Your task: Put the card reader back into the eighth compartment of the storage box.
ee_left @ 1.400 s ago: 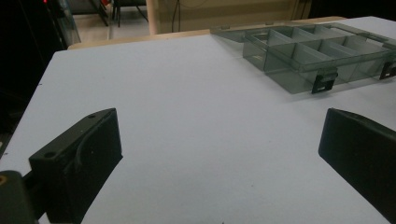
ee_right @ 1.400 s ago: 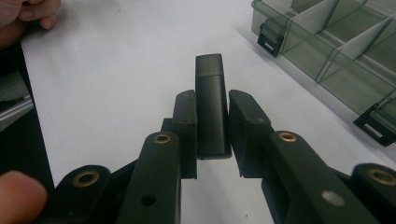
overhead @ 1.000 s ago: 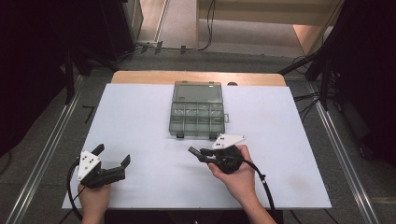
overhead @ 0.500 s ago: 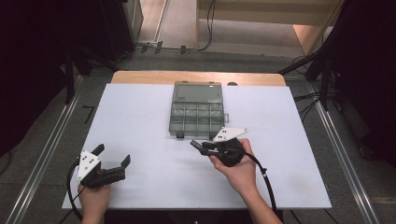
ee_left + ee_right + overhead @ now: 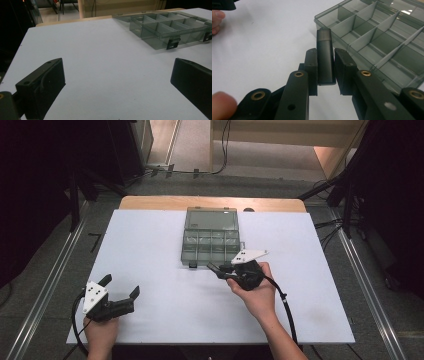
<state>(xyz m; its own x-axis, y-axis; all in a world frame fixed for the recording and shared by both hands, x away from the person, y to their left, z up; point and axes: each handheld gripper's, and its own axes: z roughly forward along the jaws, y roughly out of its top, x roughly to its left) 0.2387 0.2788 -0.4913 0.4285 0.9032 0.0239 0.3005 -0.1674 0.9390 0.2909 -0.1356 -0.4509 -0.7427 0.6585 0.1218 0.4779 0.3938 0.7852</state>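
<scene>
right tongs (image 5: 325,72): clamped on a dark stick-shaped item (image 5: 324,57), just short of the organizer box's near corner
left tongs (image 5: 120,292): jaws apart, nothing between them, low over the tabletop (image 5: 150,245)
organizer box (image 5: 211,242): lid open, compartments look empty
progress: item picked up; placing it in a compartment still left

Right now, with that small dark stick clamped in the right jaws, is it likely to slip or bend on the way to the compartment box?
The small dark stick looks rigid and straight, so it probably won't bend. Its smooth sides and the right gripper pinching only its lower part suggest it might pivot or slide. It seems light, so it may skid once dropped into the smooth-walled compartment box.
</scene>
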